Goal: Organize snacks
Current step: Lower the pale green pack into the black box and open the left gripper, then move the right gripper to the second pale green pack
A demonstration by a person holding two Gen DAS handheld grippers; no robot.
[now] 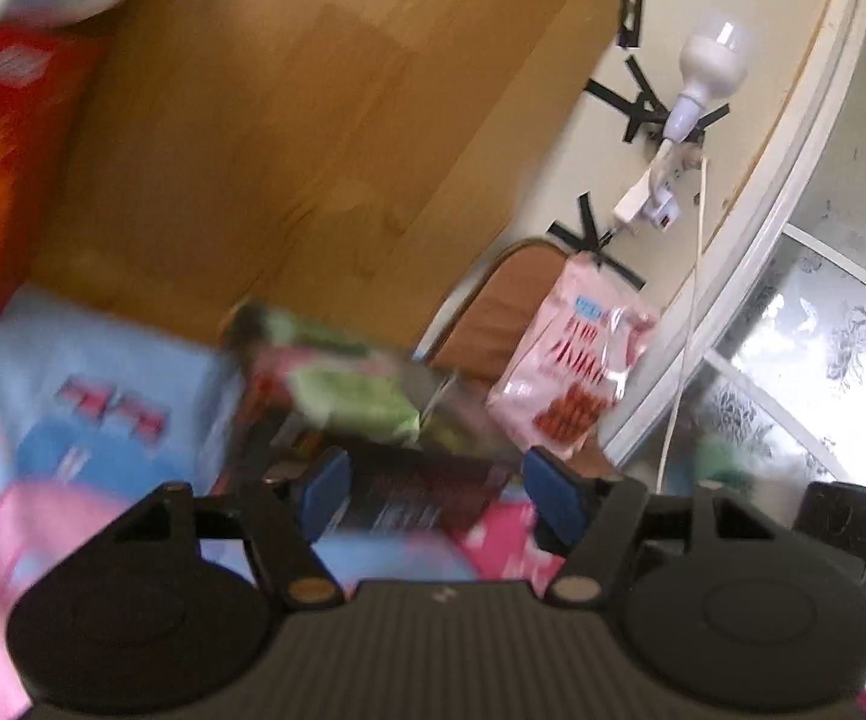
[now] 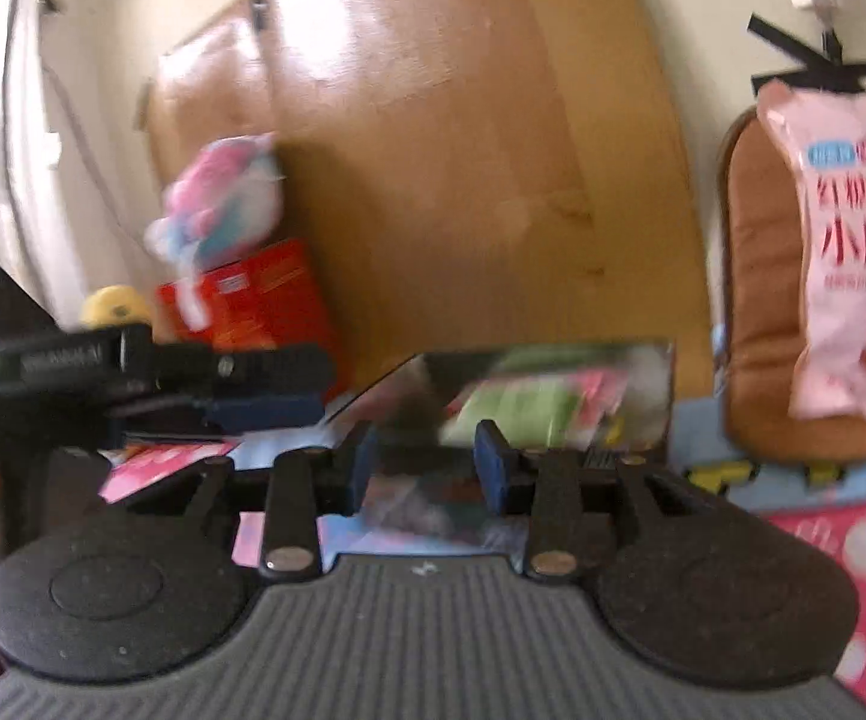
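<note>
1. Both grippers are ribbed black plastic with blue-padded fingers. The left gripper (image 1: 436,483) stands wide, with a dark glossy packet (image 1: 421,495) lying between its fingers; blur hides whether the pads touch it. The right gripper (image 2: 427,465) is set narrower around the near edge of a shiny foil snack packet (image 2: 529,396) printed green and pink, though I cannot tell whether it is gripping.
2. Wooden headboard (image 1: 289,138): smooth, glossy, honey-coloured, curving behind everything.
3. Patterned bedding (image 1: 43,420) (soft, blue and pink) lies under the packets.
4. Brown cushioned chair (image 2: 757,312), rounded at the top, holds the pink snack bag (image 2: 847,252), a crinkly plastic pouch with red lettering that leans against its back.
5. Red cardboard box (image 2: 265,300) stands against the headboard, with a fluffy pink-and-blue plush toy (image 2: 223,198) resting on top.
6. White bulb (image 1: 712,57), smooth and rounded, sticks out from a wall adapter among black tape strips (image 1: 631,90).
</note>
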